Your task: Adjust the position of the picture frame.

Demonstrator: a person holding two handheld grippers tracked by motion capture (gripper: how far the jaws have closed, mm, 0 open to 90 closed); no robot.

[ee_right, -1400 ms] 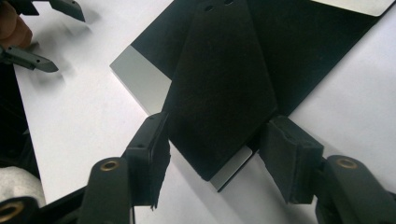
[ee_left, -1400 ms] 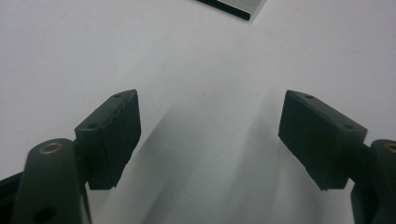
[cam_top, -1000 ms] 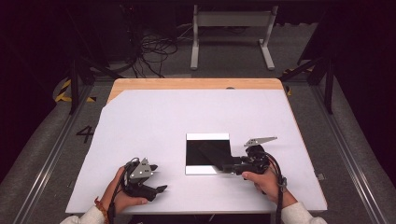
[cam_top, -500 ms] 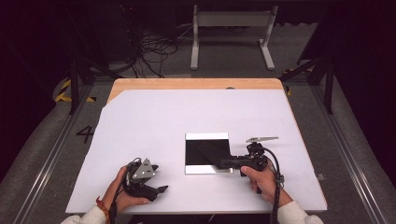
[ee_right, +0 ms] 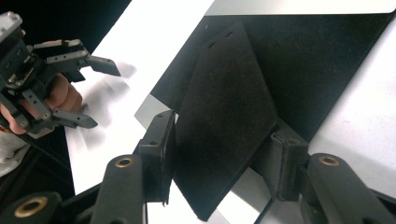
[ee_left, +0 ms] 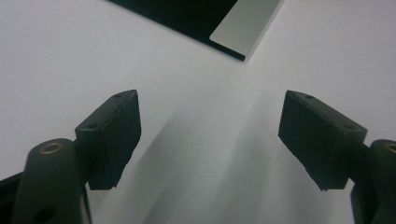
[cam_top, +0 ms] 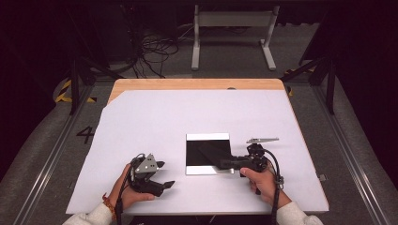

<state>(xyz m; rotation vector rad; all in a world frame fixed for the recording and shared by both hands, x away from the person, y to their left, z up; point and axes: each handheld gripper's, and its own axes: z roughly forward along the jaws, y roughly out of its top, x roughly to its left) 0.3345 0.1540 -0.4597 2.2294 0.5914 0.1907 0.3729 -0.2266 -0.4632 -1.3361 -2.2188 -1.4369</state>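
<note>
The right hand-held gripper [ee_right: 219, 154] is grasping a black flap [ee_right: 224, 121] raised off the black board [cam_top: 208, 152] at the desk's [cam_top: 141, 117] five o'clock. Left hand-held gripper [cam_top: 159, 176] rests released. Next, probably, carry the flap across without letting it slip.

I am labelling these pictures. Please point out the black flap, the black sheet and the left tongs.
black flap [ee_right: 224, 126]: right gripper view, its middle.
black sheet [cam_top: 197, 152]: high view, its left part.
left tongs [cam_top: 164, 174]: high view, between the tips.
</note>
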